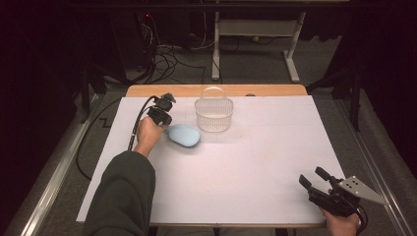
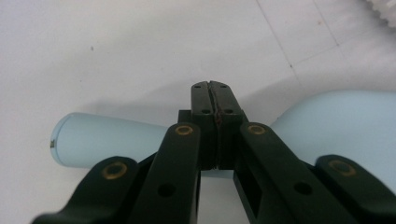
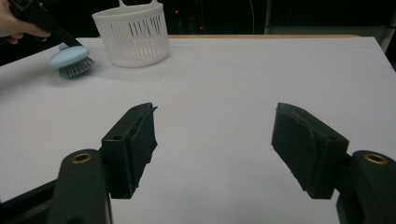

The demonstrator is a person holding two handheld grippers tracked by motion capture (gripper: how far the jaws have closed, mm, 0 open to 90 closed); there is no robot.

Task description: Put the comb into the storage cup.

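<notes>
Brush (image 1: 183, 135) lies left of centre in the high view, beside the basket (image 1: 213, 115), on the counter (image 1: 246, 167). Left claw (image 2: 214, 100) is pressed together over its handle, gripping nothing visible; right claw (image 3: 214, 140), lower right, stands spread and empty.

In the left gripper view we see the left gripper's (image 2: 215, 100) closed jaws covering the middle of the pale blue brush's (image 2: 107, 140) handle, so we cannot tell whether they pinch it. The white basket (image 2: 385, 7) beyond the brush is cut off at the corner.
</notes>
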